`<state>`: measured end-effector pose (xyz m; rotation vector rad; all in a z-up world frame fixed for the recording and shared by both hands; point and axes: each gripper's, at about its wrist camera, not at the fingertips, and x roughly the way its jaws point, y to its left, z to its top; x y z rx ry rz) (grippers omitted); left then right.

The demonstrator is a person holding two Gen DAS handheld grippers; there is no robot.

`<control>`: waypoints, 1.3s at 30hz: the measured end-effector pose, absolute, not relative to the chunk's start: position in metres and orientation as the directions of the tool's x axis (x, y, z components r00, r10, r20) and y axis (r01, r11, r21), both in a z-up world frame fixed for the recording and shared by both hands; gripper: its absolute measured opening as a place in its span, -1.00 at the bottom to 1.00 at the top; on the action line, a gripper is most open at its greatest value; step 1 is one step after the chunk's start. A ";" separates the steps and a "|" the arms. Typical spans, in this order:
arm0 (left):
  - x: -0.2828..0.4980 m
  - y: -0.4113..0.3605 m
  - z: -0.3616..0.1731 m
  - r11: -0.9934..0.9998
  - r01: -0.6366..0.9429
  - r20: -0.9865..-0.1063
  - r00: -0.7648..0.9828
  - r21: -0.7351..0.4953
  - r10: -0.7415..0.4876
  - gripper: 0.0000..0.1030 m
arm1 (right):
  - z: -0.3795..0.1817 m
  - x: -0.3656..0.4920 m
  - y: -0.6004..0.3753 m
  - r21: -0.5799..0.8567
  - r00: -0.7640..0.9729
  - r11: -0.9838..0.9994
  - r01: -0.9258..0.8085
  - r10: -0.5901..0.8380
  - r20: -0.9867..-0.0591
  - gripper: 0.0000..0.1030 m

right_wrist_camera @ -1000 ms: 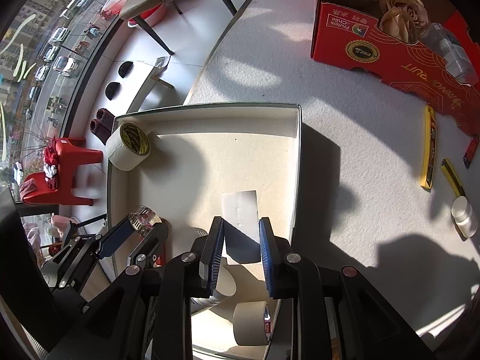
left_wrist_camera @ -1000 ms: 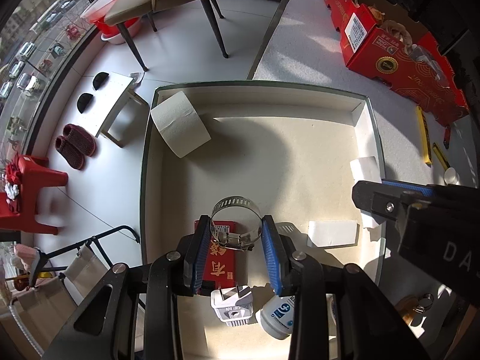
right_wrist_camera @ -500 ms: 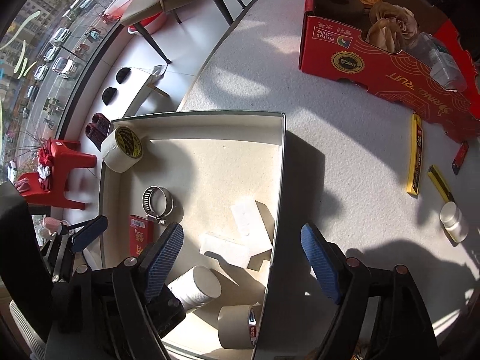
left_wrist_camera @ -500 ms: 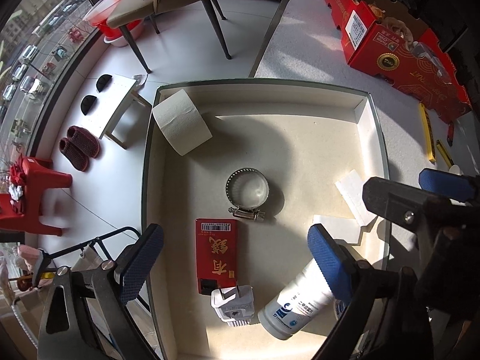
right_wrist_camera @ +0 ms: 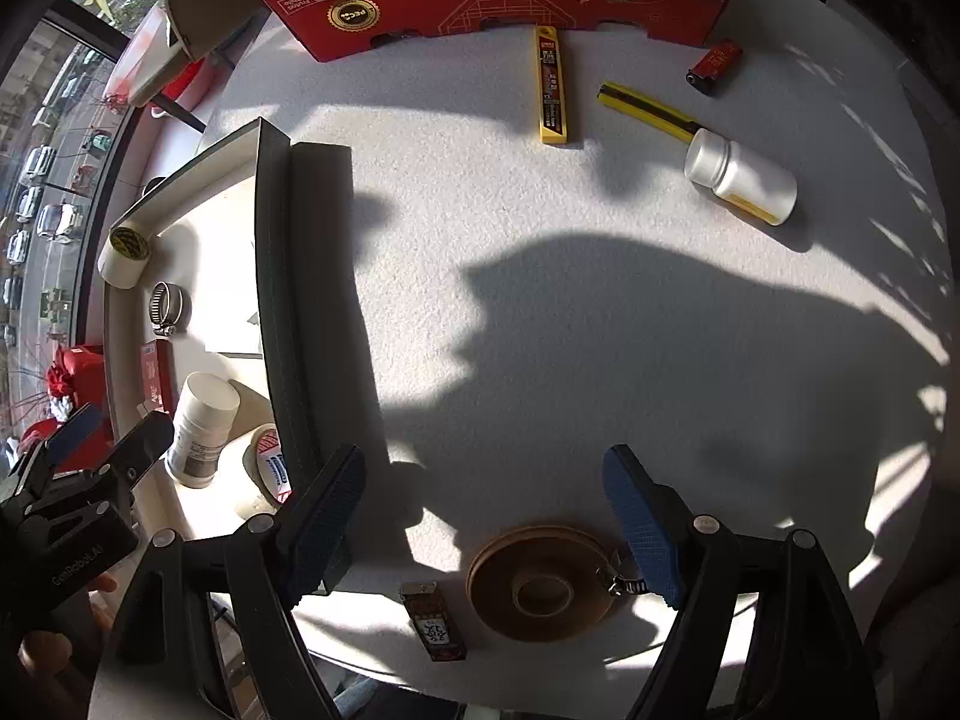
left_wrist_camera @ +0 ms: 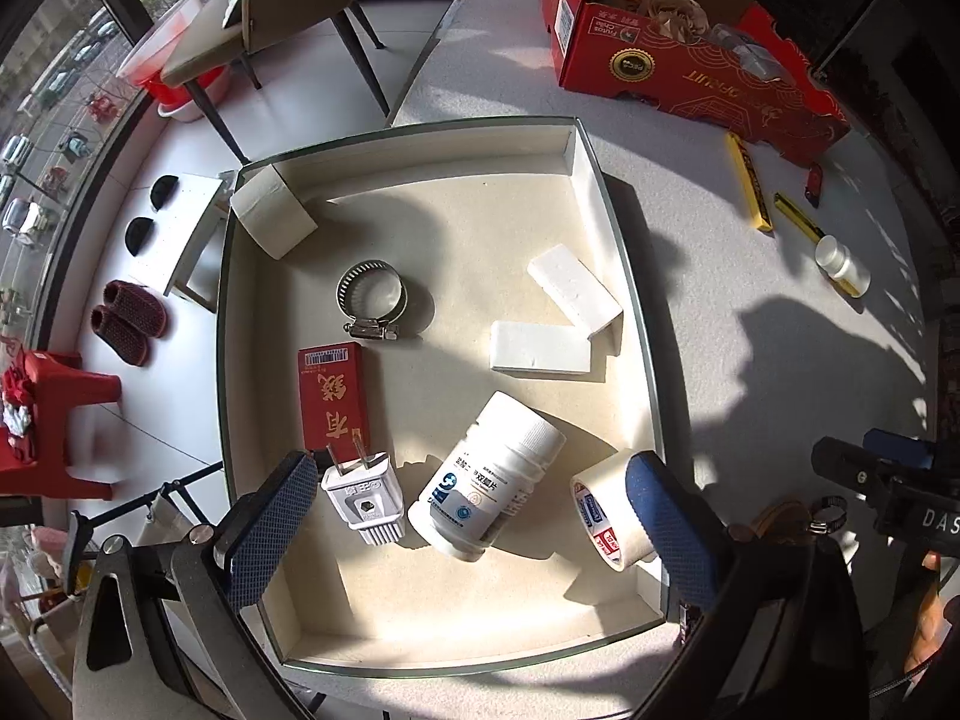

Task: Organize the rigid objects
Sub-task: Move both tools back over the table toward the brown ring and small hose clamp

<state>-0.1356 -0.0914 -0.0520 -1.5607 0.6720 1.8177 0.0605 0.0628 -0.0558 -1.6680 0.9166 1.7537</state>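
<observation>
While both tools gape empty, the right tool (right_wrist_camera: 483,516) hovers nearest the flat tape roll (right_wrist_camera: 543,585) (just below its tips) on the table (right_wrist_camera: 600,330).

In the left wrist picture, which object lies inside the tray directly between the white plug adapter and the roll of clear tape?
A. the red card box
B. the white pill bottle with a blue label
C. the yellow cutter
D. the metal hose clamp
B: the white pill bottle lies on its side in the tray, with the plug adapter on one side and the tape roll on the other.
</observation>
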 end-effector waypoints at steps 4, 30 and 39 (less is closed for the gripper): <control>-0.103 -0.086 -0.054 -0.602 -0.798 -0.990 -0.056 -0.033 0.129 0.99 | -0.063 0.118 0.063 0.074 -0.044 -0.539 -0.839 -0.069 -0.997 0.59; 0.028 -0.030 -0.073 -0.234 -0.971 -0.997 -0.068 0.056 0.041 0.99 | -0.097 0.183 0.098 0.186 -0.141 -0.320 -0.929 -0.160 -0.977 0.59; 0.055 -0.012 -0.080 -0.195 -0.979 -0.997 -0.064 0.056 0.035 0.99 | -0.089 0.228 0.111 0.052 -0.023 -0.348 -0.936 -0.086 -0.996 0.60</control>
